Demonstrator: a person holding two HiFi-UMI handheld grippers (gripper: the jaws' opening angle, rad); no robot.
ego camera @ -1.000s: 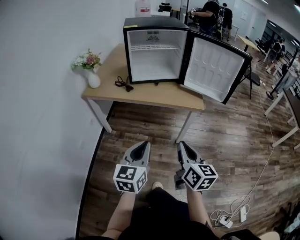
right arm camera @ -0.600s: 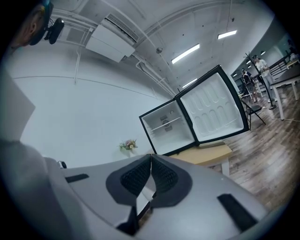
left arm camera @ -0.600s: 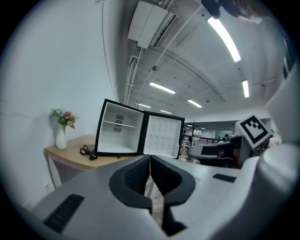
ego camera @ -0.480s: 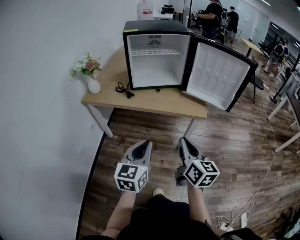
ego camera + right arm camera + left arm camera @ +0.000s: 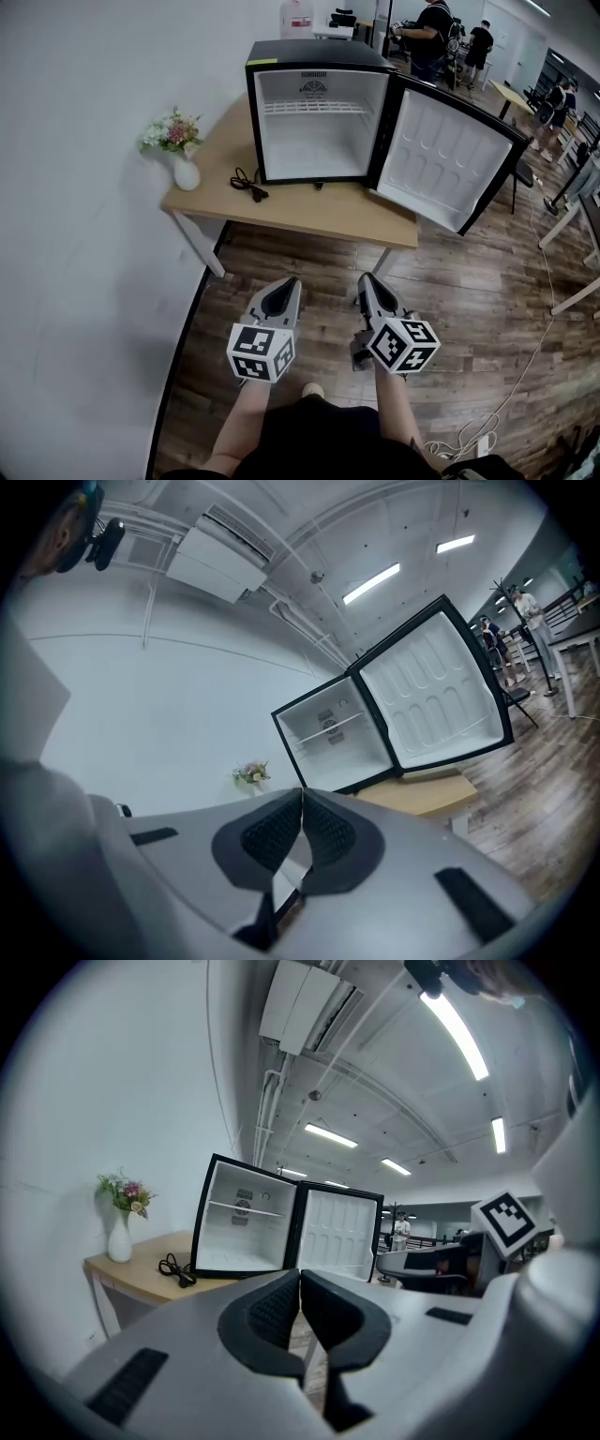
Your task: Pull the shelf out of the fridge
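Fridge: we see a small black fridge (image 5: 309,54) standing on a wooden table (image 5: 309,202), with its door (image 5: 445,159) swung wide open to the right.
Shelf: the white wire shelf (image 5: 314,107) sits inside the fridge, across the upper part of the white compartment.
Left gripper: we hold the left gripper (image 5: 292,281) over the wood floor (image 5: 459,281), well short of the table. Its jaws are pressed together with nothing between them.
Right gripper: the right gripper (image 5: 365,278) is beside the left one, jaws likewise pressed together and empty.
Table items: a white vase of flowers (image 5: 180,155) stands near the wall, and a black cord (image 5: 247,180) lies just beside the fridge's left front corner.
Background: people (image 5: 433,28) stand behind the fridge.
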